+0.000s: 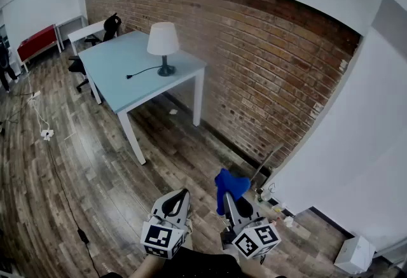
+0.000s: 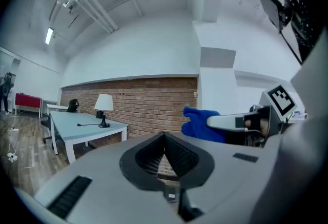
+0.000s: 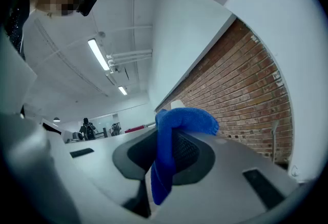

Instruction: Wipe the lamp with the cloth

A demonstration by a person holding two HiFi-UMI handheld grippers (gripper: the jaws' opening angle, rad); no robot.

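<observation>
Right gripper (image 1: pixel 229 201) clamps soft blue cloth (image 3: pixel 177 130); left gripper (image 1: pixel 183 197) closed, empty. White-shaded lamp (image 1: pixel 163 48) at bench's (image 1: pixel 121 73) wall-side edge likely tips easily; steady its dark base.

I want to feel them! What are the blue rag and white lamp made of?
The blue cloth looks like soft, fuzzy fabric: it folds and droops. The lamp's white shade looks matte, maybe fabric or paper; its dark base, too small to tell.

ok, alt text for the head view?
The right claw, low in the frame, grips a blue cloth, with the left claw shut and empty beside it. Across the wood floor, a white-shaded lamp stands on a pale blue table by a brick wall.
</observation>
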